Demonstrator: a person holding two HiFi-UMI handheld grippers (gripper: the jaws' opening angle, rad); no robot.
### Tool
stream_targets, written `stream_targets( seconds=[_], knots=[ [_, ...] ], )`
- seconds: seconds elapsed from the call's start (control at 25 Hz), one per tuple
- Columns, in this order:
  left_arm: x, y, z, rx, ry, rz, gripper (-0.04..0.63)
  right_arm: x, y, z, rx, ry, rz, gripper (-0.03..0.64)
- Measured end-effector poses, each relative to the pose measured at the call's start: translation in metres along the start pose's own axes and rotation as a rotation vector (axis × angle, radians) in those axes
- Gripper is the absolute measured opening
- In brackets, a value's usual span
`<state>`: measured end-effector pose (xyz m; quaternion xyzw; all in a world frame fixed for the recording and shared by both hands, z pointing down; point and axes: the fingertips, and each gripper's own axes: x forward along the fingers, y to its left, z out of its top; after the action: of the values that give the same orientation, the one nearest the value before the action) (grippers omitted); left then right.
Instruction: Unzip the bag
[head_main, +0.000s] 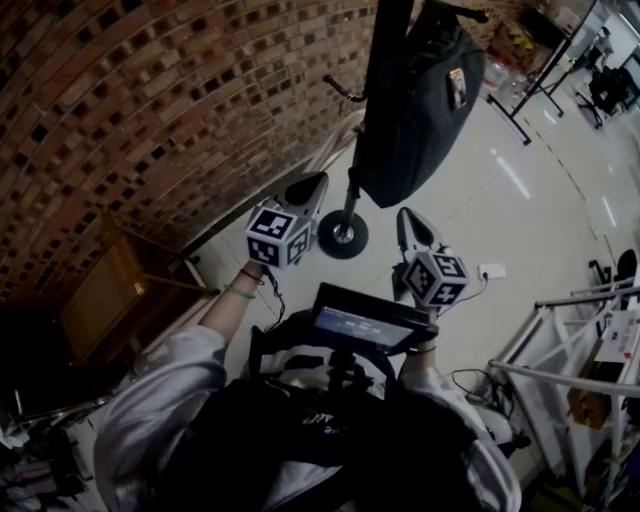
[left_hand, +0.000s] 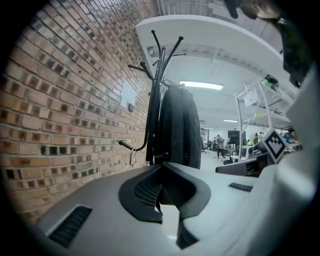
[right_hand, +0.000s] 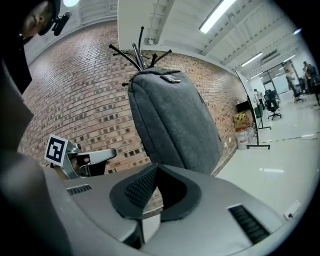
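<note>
Big open-plan lab or workshop hall, not home. Long brick wall (head_main: 150, 100) down one side. Pale glossy floor (head_main: 520, 220) reflects ceiling strip lights (right_hand: 220, 14). Metal frame rig (head_main: 560, 340) and black wheeled stand (head_main: 525, 95) on floor; loose cables (head_main: 470, 380) and power strip (head_main: 491, 270) nearby. Office chairs (right_hand: 270, 102), screen (left_hand: 233, 136) and people (left_hand: 219, 142) far off. Coat stand (left_hand: 159, 75) near wall; wooden cabinet (head_main: 105, 295) against wall.

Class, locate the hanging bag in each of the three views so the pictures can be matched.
Head view: bag top centre, hanging on the coat stand.
Left gripper view: centre, seen edge-on.
Right gripper view: centre, large.
Shared landmark: brick wall beside it.
</note>
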<state>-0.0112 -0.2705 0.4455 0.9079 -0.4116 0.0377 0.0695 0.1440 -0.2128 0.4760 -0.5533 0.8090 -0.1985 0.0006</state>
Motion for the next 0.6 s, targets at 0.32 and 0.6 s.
stream_targets(
  seconds=[0.32,0.6],
  knots=[
    [-0.005,-0.012,0.001,-0.058,0.024,0.011,0.008,-0.003,0.005,0.016,-0.029,-0.051,-0.013,-0.011],
    [-0.002,-0.014,-0.001,-0.15,0.045,0.003,0.008,-0.005,0.008,0.015,-0.056,-0.042,-0.02,-0.011]
  ],
)
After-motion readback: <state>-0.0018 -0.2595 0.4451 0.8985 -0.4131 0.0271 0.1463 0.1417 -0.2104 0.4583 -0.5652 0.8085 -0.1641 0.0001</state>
